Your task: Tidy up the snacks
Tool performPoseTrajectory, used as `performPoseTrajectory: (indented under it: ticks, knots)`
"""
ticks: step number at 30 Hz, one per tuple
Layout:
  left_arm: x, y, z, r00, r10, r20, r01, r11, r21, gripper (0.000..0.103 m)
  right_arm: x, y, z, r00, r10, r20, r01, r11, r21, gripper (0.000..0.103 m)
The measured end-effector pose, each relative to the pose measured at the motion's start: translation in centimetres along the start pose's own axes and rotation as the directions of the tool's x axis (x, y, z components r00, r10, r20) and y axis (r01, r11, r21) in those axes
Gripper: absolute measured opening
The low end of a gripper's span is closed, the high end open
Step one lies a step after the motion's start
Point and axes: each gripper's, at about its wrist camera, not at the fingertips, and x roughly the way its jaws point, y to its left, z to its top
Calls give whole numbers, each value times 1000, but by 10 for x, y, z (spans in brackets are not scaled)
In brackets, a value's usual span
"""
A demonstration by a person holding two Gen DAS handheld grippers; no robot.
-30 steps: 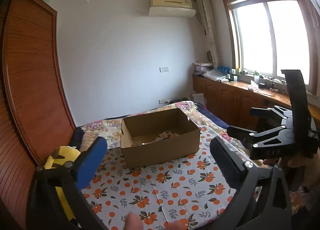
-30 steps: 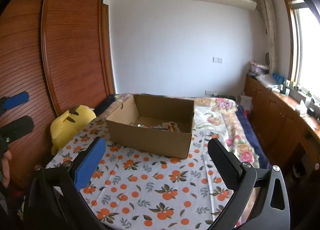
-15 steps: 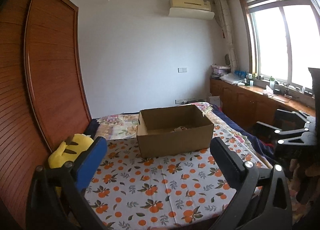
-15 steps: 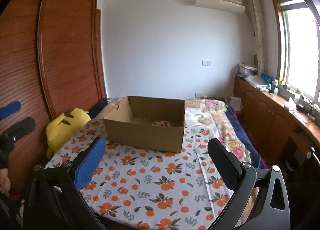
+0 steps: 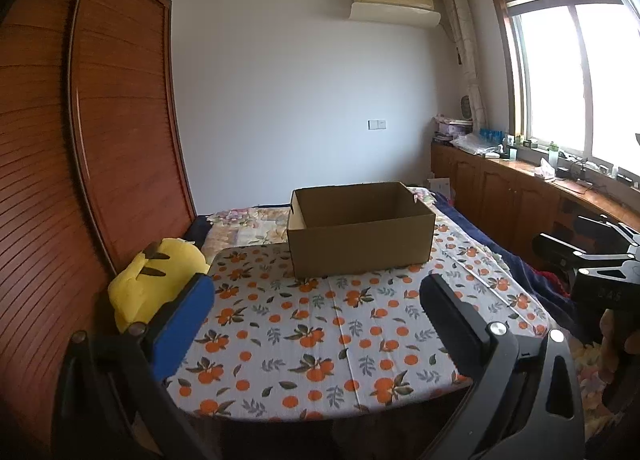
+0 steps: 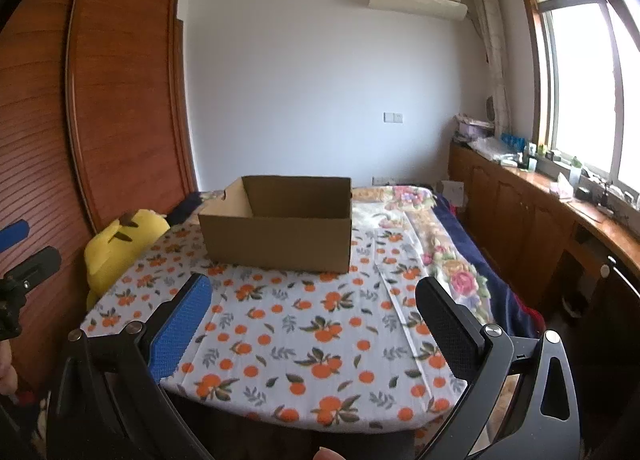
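Right wrist: cardboard box (image 6: 276,235) contents hidden.

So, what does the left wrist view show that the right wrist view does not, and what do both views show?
Only the left wrist view shows the right gripper from the side, at its right edge, held in a hand. Only the right wrist view shows the left gripper from the side, at its left edge, and a fingertip at the bottom. Both share the open cardboard box on the orange-print cloth, the yellow plush toy beside the wooden wardrobe, and open, empty jaws in front.
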Motion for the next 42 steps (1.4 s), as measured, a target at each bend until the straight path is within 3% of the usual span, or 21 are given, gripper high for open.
performPoseTrajectory:
  ticks: [21,27,42]
  knots:
    - [20,3,-41,999,17,-39,-18,999,-35,103,-9,7,-39,999,-19,38,19,1000,-7,103]
    - [23,4,-48,999,31,-41,-32,999,-28,103,7,5,-52,1000,-10,-7,10,1000,9,103]
    - [23,3,-54,998,39,-43,-39,999,-11,103,11,-1,-57,1000,-22,-14,22,1000,19,103]
